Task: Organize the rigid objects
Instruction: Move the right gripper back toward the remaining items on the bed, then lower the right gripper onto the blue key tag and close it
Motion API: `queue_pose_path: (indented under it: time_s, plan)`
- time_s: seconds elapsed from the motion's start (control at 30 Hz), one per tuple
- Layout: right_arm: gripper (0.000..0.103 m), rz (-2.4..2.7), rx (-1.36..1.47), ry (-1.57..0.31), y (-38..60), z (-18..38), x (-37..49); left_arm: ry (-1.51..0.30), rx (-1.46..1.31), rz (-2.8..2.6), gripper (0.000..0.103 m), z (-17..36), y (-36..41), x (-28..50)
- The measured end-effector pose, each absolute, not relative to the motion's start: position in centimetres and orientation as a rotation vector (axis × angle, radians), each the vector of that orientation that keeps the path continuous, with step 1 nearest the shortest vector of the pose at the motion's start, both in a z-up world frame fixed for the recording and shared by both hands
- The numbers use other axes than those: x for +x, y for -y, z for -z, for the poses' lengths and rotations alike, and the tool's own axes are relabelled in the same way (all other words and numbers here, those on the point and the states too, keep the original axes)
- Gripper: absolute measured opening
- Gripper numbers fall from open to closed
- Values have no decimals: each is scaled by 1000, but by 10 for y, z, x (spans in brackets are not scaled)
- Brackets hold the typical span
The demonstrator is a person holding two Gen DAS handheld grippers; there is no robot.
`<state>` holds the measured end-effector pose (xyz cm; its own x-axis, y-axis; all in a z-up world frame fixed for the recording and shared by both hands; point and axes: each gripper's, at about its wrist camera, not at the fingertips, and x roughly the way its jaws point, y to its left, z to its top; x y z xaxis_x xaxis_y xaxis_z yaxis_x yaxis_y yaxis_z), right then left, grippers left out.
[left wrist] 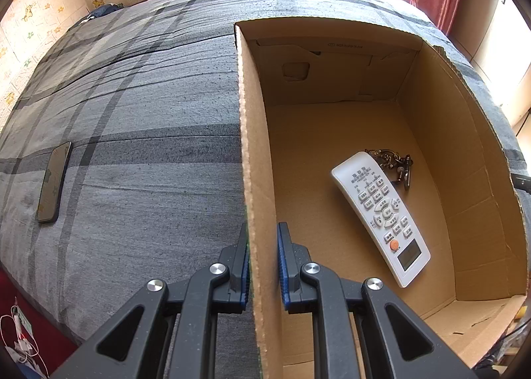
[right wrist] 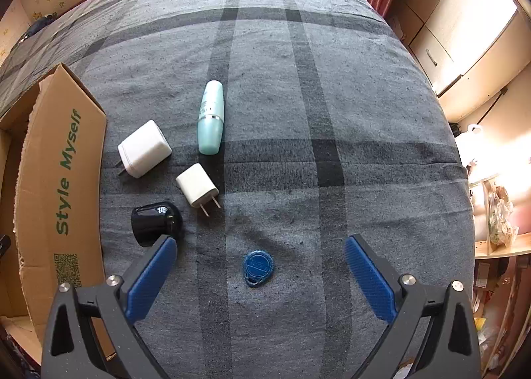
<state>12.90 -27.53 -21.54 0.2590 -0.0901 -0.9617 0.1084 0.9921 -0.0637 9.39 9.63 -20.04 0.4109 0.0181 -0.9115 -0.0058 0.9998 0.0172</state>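
The left claw (left wrist: 264,266) is clamping the box (left wrist: 255,179) wall; remote (left wrist: 381,216) and keys (left wrist: 395,163) are lying inside. The right claw (right wrist: 260,266) is gaping over the tag (right wrist: 258,266); chargers (right wrist: 144,148), bottle (right wrist: 210,118), phone (left wrist: 54,181) are waiting on the bed (right wrist: 332,96).

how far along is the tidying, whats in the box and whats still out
Done: a white remote control and a dark metal keychain lie in the brown cardboard box. In hand: the left gripper clamps the box wall; the open right gripper hovers over a blue round key fob. Left: two white chargers, a teal bottle, a black cap, a dark phone.
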Motion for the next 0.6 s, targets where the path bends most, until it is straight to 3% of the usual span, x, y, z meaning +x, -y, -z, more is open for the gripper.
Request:
queue_pose_path:
  time_s: [0.6]
  plan:
    - [103,158,119,-1413,295,288,128,-1150,17,-16,16,201,-96,94]
